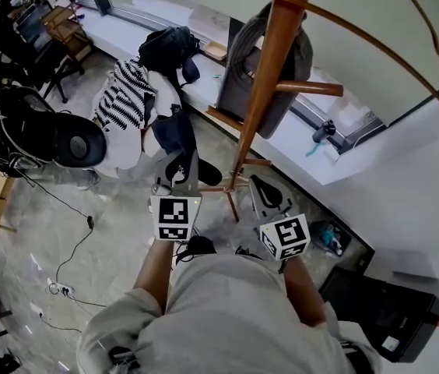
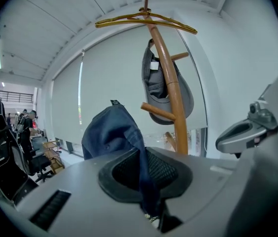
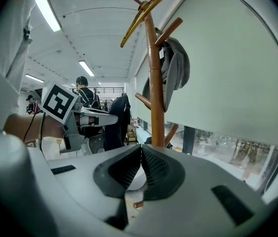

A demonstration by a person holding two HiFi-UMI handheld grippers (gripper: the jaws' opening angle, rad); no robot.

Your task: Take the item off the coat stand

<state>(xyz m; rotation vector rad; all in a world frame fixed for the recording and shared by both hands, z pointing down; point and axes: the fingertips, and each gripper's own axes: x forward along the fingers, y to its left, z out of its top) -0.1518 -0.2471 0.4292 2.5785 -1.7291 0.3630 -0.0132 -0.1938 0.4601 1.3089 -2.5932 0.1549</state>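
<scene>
Left gripper (image 2: 144, 154): jaws gripping blue cap (image 2: 112, 132), which is rising just beyond them, apart from coat stand (image 2: 171, 88). Right gripper (image 3: 141, 152): jaws closed, holding nothing. Removal appearing done; 1 grey cap (image 2: 154, 80) hanging on a peg farther beyond

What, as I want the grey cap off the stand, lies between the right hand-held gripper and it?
Only the coat stand's pole, which partly covers the grey cap from the shut, empty right hand-held gripper; otherwise open air.
</scene>
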